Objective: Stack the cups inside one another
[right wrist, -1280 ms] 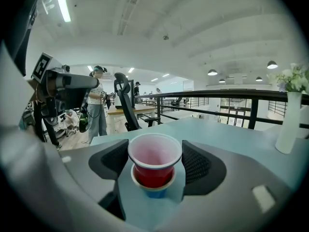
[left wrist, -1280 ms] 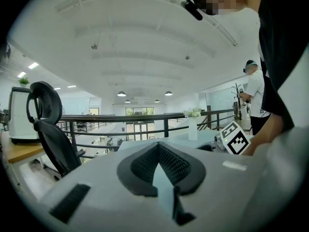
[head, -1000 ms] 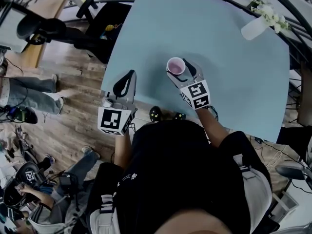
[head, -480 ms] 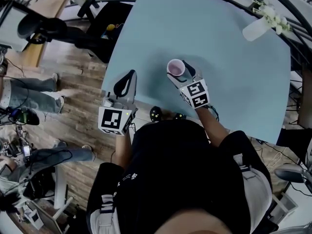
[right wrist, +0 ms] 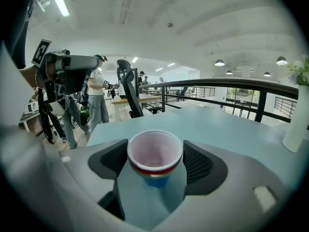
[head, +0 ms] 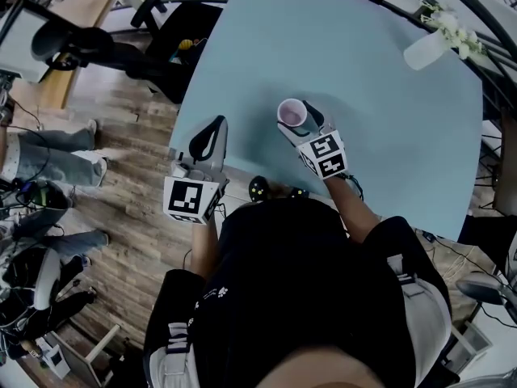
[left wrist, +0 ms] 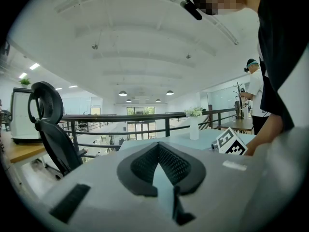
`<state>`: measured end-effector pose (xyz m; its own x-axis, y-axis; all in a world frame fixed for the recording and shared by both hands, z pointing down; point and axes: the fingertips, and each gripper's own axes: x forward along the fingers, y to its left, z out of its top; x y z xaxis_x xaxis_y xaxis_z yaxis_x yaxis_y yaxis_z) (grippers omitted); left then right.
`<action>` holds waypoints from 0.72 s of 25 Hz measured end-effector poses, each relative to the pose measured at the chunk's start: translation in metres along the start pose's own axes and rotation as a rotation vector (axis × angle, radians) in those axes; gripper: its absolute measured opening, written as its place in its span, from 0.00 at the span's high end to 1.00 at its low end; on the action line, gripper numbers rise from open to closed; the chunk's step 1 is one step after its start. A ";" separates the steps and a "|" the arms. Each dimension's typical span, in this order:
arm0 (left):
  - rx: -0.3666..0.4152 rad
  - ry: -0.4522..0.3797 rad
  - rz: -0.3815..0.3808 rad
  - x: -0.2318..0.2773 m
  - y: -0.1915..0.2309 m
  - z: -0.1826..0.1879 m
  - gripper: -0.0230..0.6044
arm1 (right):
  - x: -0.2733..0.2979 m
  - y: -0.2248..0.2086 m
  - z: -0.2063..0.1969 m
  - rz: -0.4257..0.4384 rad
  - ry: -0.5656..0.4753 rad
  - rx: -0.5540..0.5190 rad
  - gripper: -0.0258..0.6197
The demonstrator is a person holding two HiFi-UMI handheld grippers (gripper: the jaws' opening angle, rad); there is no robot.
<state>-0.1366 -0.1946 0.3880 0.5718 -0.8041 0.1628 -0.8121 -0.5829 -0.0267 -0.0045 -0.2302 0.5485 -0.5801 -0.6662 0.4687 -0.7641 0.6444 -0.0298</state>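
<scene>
Cup stack: upright, nested, a pale cup in a red one with blue lowest, near the light-blue surface's front edge.
Right gripper: fingers clamped on the stack's sides.
Left gripper: fingers together, nothing held, at the surface's left edge.

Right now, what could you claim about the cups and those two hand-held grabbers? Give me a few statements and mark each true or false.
1. The right gripper has a stack of cups between its fingers. True.
2. The left gripper holds a cup too. False: its fingers are together with nothing between them.
3. The lowest cup showing in the stack is the blue cup. True.
4. The white vase stands touching the cups. False: it is well apart from them, near the far corner of the table.
</scene>
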 end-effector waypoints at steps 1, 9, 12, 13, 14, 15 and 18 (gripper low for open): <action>0.000 -0.001 0.001 0.000 0.000 0.000 0.98 | 0.000 0.001 0.000 0.002 0.000 0.001 0.41; 0.005 -0.002 -0.002 -0.003 0.000 0.001 0.98 | -0.004 0.000 0.010 -0.008 -0.036 0.002 0.40; 0.003 -0.002 -0.005 -0.002 -0.001 0.002 0.98 | -0.010 -0.003 0.019 -0.022 -0.070 0.006 0.40; 0.004 -0.004 -0.007 -0.002 -0.001 0.002 0.98 | -0.012 -0.003 0.023 -0.023 -0.084 0.010 0.41; 0.005 -0.006 -0.010 -0.003 -0.001 0.002 0.98 | -0.014 -0.003 0.026 -0.021 -0.098 0.016 0.42; 0.005 -0.008 -0.013 -0.003 -0.002 0.002 0.98 | -0.016 -0.002 0.029 -0.018 -0.112 0.023 0.43; 0.004 -0.011 -0.024 -0.003 -0.004 0.001 0.98 | -0.022 0.002 0.037 -0.015 -0.149 0.033 0.48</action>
<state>-0.1343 -0.1901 0.3865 0.5924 -0.7912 0.1522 -0.7977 -0.6025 -0.0270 -0.0037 -0.2280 0.5049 -0.6019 -0.7256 0.3336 -0.7805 0.6229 -0.0535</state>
